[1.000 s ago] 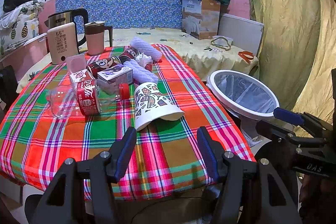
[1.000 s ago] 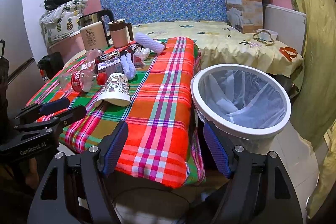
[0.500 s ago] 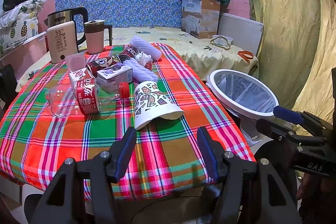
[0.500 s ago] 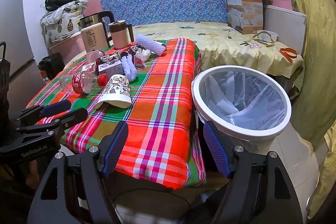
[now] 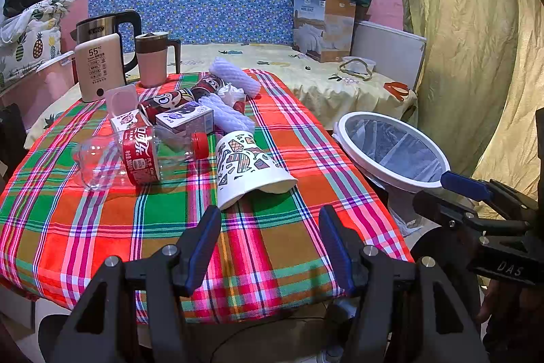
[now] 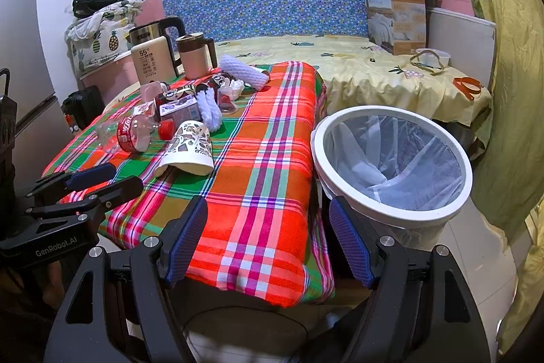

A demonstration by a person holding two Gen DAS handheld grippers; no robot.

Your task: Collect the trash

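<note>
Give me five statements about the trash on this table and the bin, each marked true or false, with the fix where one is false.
1. The patterned paper cup lies on its side on the plaid tablecloth. True.
2. The clear Coca-Cola bottle stands upright. False: it lies on its side, its red cap toward the cup.
3. The white trash bin sits beside the table and is lined with a bag. True.
4. The left gripper is shut on the paper cup. False: it is open and holds nothing, short of the cup.
5. The right gripper holds a can. False: it is open and holds nothing, near the table's front edge.
</note>
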